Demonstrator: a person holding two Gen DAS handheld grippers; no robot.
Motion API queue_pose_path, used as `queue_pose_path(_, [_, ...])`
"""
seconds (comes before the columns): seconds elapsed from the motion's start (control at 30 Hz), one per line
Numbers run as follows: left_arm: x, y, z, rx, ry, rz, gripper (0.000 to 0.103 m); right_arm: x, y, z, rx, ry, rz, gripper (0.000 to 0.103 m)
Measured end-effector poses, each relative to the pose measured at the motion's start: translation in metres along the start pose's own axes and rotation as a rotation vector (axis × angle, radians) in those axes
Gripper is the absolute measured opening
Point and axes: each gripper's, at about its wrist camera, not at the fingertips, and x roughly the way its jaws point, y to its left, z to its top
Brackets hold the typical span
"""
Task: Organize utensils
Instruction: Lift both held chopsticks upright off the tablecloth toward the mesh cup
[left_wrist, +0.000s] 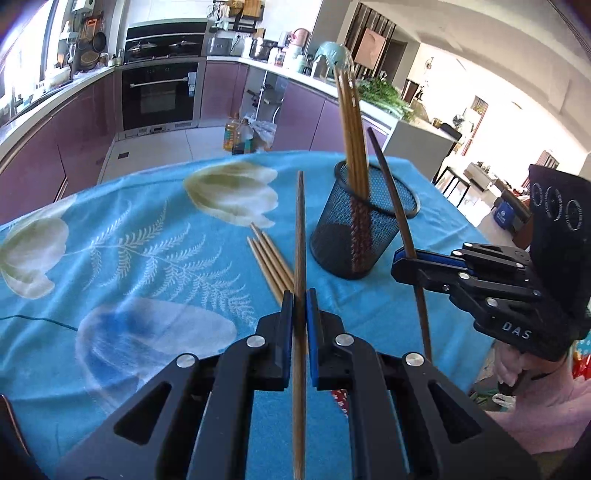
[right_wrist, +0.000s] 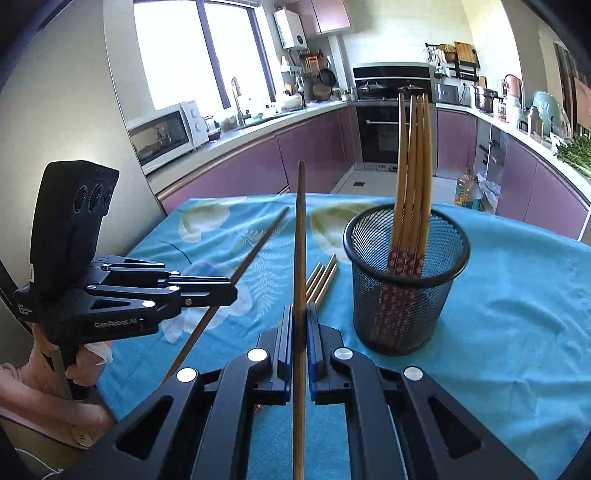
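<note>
Tools (left_wrist: 299, 299) (right_wrist: 300, 312) each clamping one chopstick (left_wrist: 300, 236) (right_wrist: 300, 236), mesh cup (left_wrist: 360, 236) beside, loose chopsticks (left_wrist: 269, 258) below

Beyond my bench's blue floral cloth (left_wrist: 147, 229) I see a built-in oven (left_wrist: 159, 96). A white microwave (right_wrist: 166, 134) sits by the window (right_wrist: 192, 48).

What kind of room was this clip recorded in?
A home kitchen, most likely. A built-in oven sits under a stovetop with pans, purple cabinets run beneath a countertop, and a microwave stands by the window. The work happens at a table with a blue floral tablecloth.
</note>
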Motion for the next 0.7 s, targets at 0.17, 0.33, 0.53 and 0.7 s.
queue_pose_path(0.17, [-0.027,-0.002,0.007,0.006,-0.054,-0.046,0.008,-0.015,-0.004,0.005,0.004,-0.044,-0.007,0.006])
queue_pose_path(0.33, [-0.049,-0.004,0.011,0.021,-0.101,-0.06,0.008,-0.026,-0.008,0.008,0.014,-0.077,-0.008,0.006])
queue_pose_path(0.53, [-0.067,-0.007,0.014,0.018,-0.136,-0.083,0.007,-0.034,-0.011,0.012,0.011,-0.106,-0.005,0.006])
queue_pose_path(0.7, [-0.073,-0.009,0.018,0.024,-0.158,-0.094,0.007,-0.04,-0.015,0.016,0.014,-0.127,-0.002,0.006])
